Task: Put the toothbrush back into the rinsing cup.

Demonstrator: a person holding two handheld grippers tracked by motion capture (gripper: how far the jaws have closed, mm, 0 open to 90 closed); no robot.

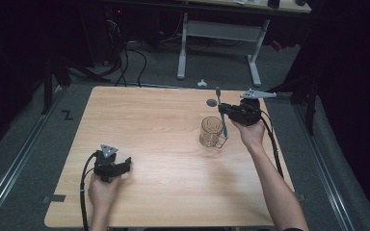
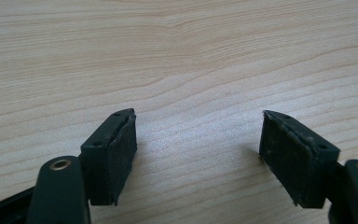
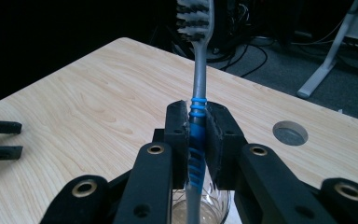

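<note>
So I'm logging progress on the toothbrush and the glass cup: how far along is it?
Done: the right tool is clamped on the toothbrush, upright, bristles up. In hand: its lower end hangs inside the glass cup. Left: letting go, likely so the brush rests in the cup. The left tool rests open over bare table.

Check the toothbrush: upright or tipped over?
Upright, slightly tilted. The right claw clamps the toothbrush mid-handle, bristles up, lower end over the glass cup.
</note>
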